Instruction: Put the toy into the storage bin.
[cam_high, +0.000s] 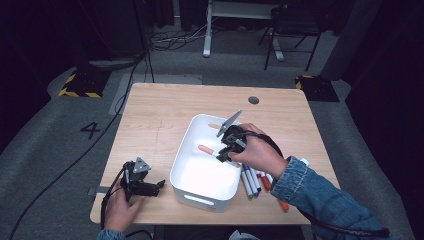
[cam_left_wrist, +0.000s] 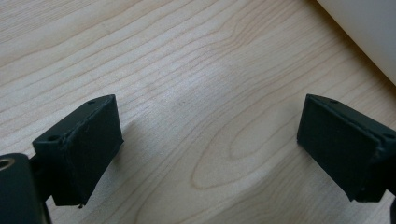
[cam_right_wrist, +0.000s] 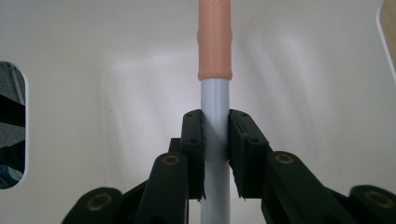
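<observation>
Over the white bin (cam_high: 202, 182), the right gripper (cam_right_wrist: 215, 154) clamps its jaws on a peach-capped marker (cam_right_wrist: 215, 60) (left gripper (cam_left_wrist: 208, 154) beside the bin gapes empty).

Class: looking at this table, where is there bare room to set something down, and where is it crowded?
Bare wood lies behind the white bin toward the table far edge, and left of it above the left gripper. Crowded: the markers right of the bin.
</observation>
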